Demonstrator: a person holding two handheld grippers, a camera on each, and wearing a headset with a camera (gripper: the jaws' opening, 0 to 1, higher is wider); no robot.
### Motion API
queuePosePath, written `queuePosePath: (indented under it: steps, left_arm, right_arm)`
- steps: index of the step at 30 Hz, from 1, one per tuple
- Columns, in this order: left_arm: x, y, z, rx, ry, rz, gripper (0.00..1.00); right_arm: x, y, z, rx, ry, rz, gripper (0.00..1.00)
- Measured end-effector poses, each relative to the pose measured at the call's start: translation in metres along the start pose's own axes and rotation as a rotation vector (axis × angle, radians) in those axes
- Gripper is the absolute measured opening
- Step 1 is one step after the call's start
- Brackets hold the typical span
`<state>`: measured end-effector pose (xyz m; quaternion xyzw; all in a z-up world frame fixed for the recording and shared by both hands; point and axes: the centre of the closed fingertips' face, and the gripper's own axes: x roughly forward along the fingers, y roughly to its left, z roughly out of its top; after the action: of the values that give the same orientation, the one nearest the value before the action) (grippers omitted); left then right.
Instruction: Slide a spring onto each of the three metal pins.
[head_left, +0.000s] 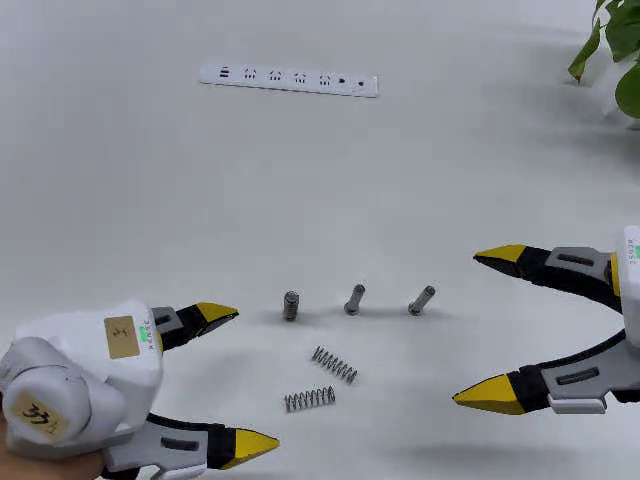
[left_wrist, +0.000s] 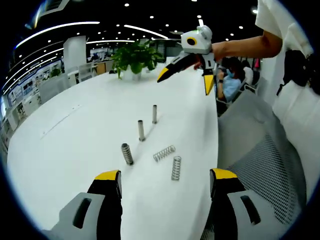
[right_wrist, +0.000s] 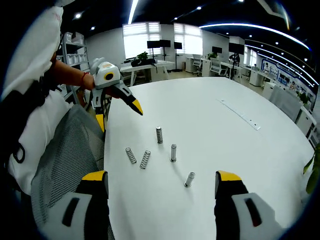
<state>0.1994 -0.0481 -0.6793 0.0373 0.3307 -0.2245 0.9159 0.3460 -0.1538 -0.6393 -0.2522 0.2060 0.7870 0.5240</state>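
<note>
With one pin already sprung, the left tongs and right tongs hover open and empty, seemingly ready to lift the near spring or far spring off the tabletop for the bare middle pin and end pin.

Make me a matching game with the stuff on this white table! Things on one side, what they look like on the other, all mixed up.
Things:
1. leftmost pin (head view)
2. middle pin
3. power strip
4. plant

Descriptions:
A. green leaves at the far right
B. wears a spring
C. bare, nothing on it yet
D. long, white and flat, far behind the pins

Pairs: 1-B, 2-C, 3-D, 4-A.
</note>
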Motion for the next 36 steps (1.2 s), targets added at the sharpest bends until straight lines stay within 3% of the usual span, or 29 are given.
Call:
queuePosePath:
  steps: [3, 8, 18, 25, 36]
  left_arm:
    - [0.006, -0.004, -0.006, 0.04, 0.052, -0.021, 0.64]
    - [0.019, -0.01, -0.019, 0.058, 0.149, -0.048, 0.48]
    - [0.047, -0.018, -0.032, 0.093, 0.263, -0.088, 0.29]
    - [0.061, -0.02, -0.038, 0.107, 0.304, -0.108, 0.22]
    - [0.066, -0.019, -0.044, 0.142, 0.345, -0.105, 0.16]
  right_arm:
    - [-0.004, 0.002, -0.007, 0.024, -0.015, -0.012, 0.89]
    - [-0.009, 0.006, -0.018, 0.05, -0.014, -0.026, 0.9]
    - [-0.016, 0.009, -0.031, 0.085, -0.037, -0.061, 0.89]
    - [-0.02, 0.009, -0.031, 0.107, -0.055, -0.086, 0.88]
    - [-0.022, 0.01, -0.037, 0.114, -0.054, -0.093, 0.88]
